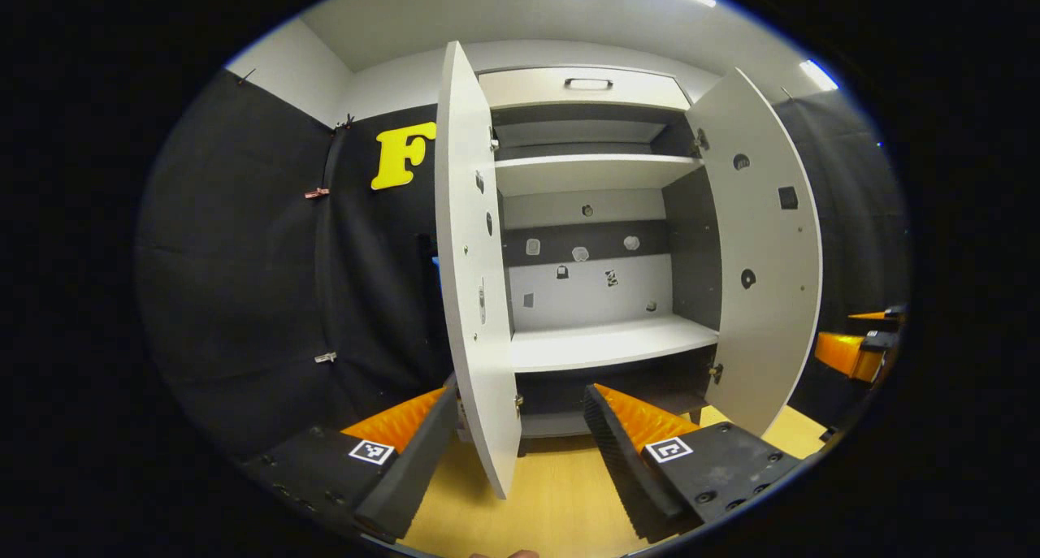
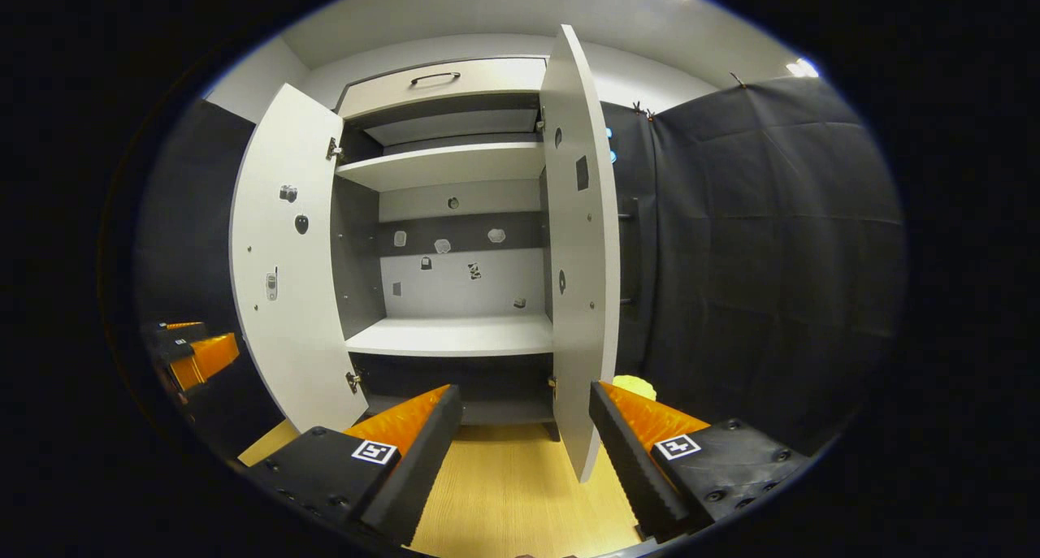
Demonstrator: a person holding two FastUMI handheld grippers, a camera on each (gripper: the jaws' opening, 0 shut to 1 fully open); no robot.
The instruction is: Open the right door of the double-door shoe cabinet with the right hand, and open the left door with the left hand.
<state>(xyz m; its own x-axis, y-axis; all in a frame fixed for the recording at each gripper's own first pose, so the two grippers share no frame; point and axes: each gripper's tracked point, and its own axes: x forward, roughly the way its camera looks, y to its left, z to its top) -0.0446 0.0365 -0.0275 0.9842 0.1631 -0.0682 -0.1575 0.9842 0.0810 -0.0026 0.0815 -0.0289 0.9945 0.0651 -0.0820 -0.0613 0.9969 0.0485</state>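
Black cloth walls surround the shoe cabinet [image 1: 597, 217]. Its left door [image 1: 475, 298] and right door [image 2: 578, 282] stand swung wide, so the left tool [image 1: 520, 452] and right tool [image 2: 524, 452] hang released, each door's edge between its fingers.

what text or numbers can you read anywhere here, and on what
No readable words or numbers.
Square tags on the left tongs: black-and-white pattern, no text.
Matching tags on the right tongs: pattern, no text.
Stickers on the cupboard's back panel: too small to read.
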